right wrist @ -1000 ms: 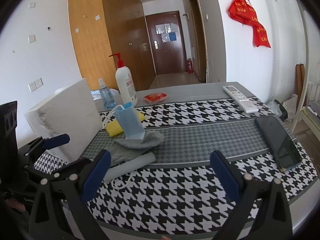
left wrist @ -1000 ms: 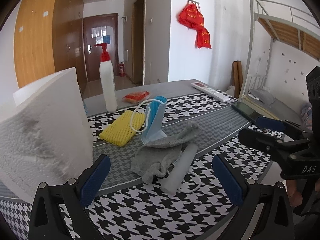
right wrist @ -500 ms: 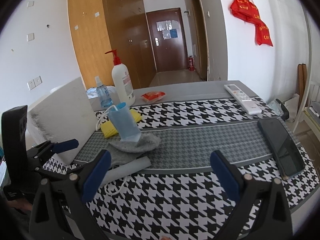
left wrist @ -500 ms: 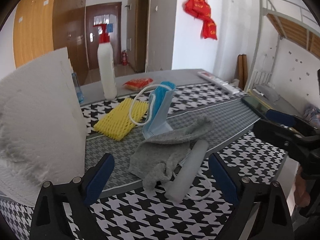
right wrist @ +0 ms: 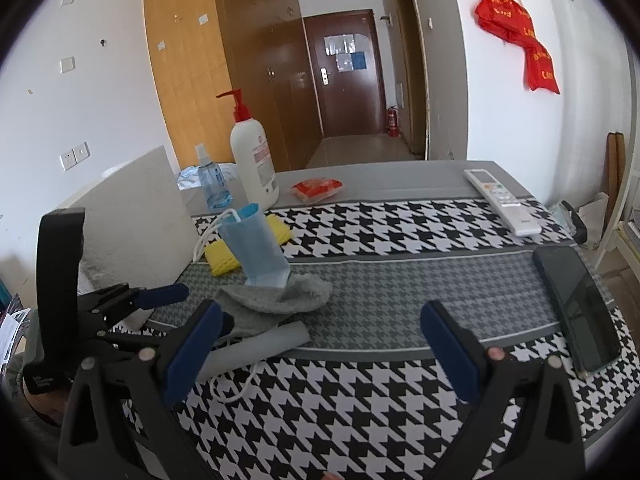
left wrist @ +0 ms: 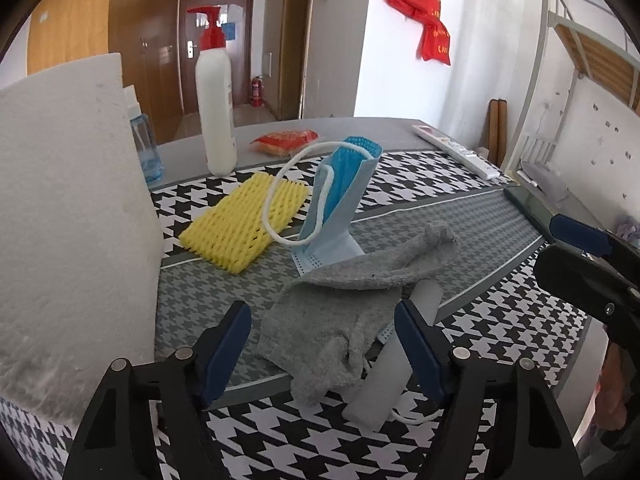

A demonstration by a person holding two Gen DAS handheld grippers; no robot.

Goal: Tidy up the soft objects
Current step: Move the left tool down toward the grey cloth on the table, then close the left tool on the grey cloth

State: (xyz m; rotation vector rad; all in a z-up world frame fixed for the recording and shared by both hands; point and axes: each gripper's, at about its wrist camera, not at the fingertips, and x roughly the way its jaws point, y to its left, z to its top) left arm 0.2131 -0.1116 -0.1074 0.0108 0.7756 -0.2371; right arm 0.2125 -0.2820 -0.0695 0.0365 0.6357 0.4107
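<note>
A grey sock (left wrist: 340, 312) lies crumpled on the houndstooth cloth, over a grey foam tube (left wrist: 396, 360) and the foot of a blue face mask (left wrist: 340, 200) that stands up. A yellow foam net (left wrist: 244, 224) lies behind them. My left gripper (left wrist: 324, 344) is open, its jaws either side of the sock's near end, not touching it. My right gripper (right wrist: 320, 344) is open and empty over the cloth, right of the sock (right wrist: 276, 300), the tube (right wrist: 256, 348), the mask (right wrist: 256, 248) and the left gripper (right wrist: 160, 304).
A large white foam block (left wrist: 68, 220) stands at the left. A pump bottle (left wrist: 214, 104), a small spray bottle (right wrist: 210, 180) and an orange packet (left wrist: 286, 140) stand behind. A remote (right wrist: 502, 200) and a phone (right wrist: 576, 308) lie at the right near the table edge.
My left gripper has moved forward and down, so the sock now lies between its jaws. My right gripper has barely moved.
</note>
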